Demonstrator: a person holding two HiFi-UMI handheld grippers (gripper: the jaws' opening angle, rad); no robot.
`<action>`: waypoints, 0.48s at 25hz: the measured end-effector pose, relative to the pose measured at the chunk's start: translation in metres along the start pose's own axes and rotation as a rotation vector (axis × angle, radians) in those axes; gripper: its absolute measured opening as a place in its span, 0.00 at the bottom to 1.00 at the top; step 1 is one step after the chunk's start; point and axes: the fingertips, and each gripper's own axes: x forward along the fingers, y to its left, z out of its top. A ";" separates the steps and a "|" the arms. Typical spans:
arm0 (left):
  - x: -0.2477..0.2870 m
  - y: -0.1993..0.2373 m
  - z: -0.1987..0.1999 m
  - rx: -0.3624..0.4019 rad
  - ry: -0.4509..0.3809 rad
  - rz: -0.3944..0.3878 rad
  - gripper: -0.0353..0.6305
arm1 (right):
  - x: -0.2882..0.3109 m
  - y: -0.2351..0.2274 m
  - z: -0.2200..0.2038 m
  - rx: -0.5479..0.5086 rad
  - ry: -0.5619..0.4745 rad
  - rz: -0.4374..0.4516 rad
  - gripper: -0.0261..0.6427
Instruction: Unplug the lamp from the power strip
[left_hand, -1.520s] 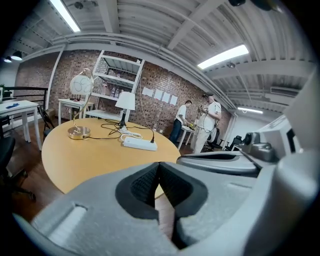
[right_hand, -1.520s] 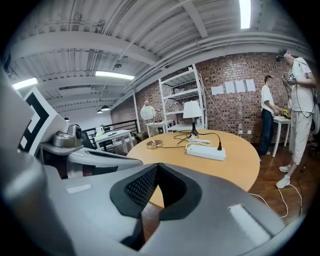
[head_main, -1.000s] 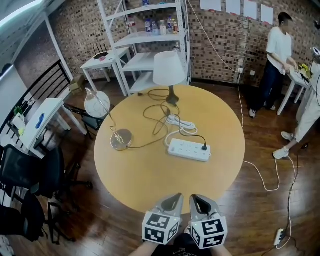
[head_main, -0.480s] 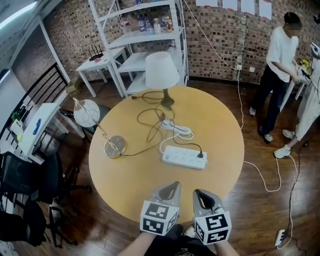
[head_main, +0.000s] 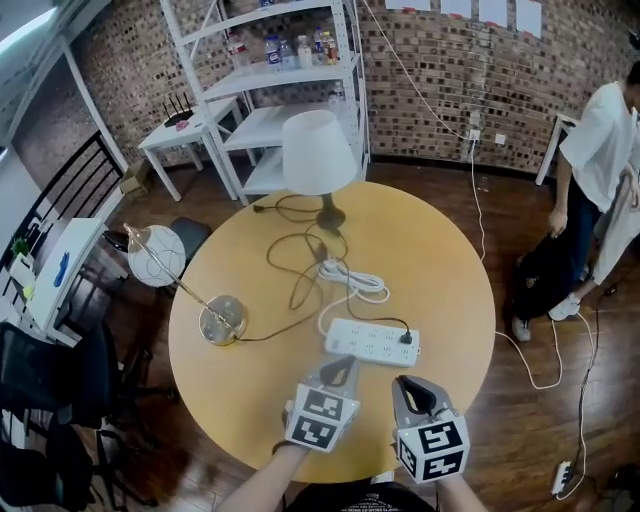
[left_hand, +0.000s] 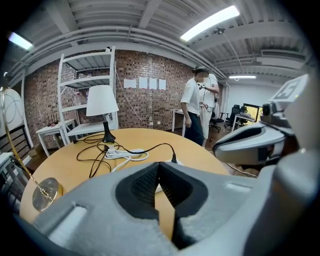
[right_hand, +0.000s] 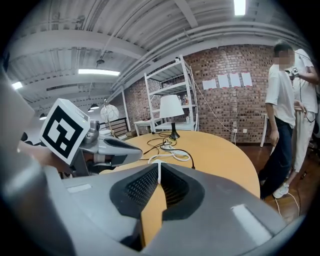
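A white power strip (head_main: 372, 342) lies on the round wooden table (head_main: 440, 270) with one black plug (head_main: 405, 339) in its right end. The plug's black cord loops back to a table lamp with a white shade (head_main: 318, 150) at the far edge. My left gripper (head_main: 345, 362) hovers just short of the strip, jaws shut and empty. The right gripper (head_main: 403, 383) is beside it, also shut with nothing held. In the left gripper view the plug (left_hand: 174, 159) shows just past the closed jaws. The right gripper view has the lamp (right_hand: 171, 106) far ahead.
A brass lamp with a round base (head_main: 222, 320) and a glass globe (head_main: 155, 255) stands at the table's left edge. A coiled white cable (head_main: 352, 278) lies mid-table. White shelving (head_main: 290, 70) stands behind; a person (head_main: 605, 130) stands at the right, near a floor cable (head_main: 545, 375).
Both grippers have moved forward over the table's near edge, closer to the power strip. The person at the right has shifted further right.
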 end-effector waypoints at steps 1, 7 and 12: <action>0.006 0.005 0.000 0.017 0.009 -0.008 0.05 | 0.007 -0.002 0.002 -0.004 0.009 -0.001 0.05; 0.048 0.027 -0.005 0.125 0.062 -0.083 0.05 | 0.042 -0.019 0.003 -0.068 0.075 -0.010 0.07; 0.082 0.028 -0.022 0.202 0.129 -0.182 0.05 | 0.059 -0.039 0.002 -0.101 0.141 -0.029 0.12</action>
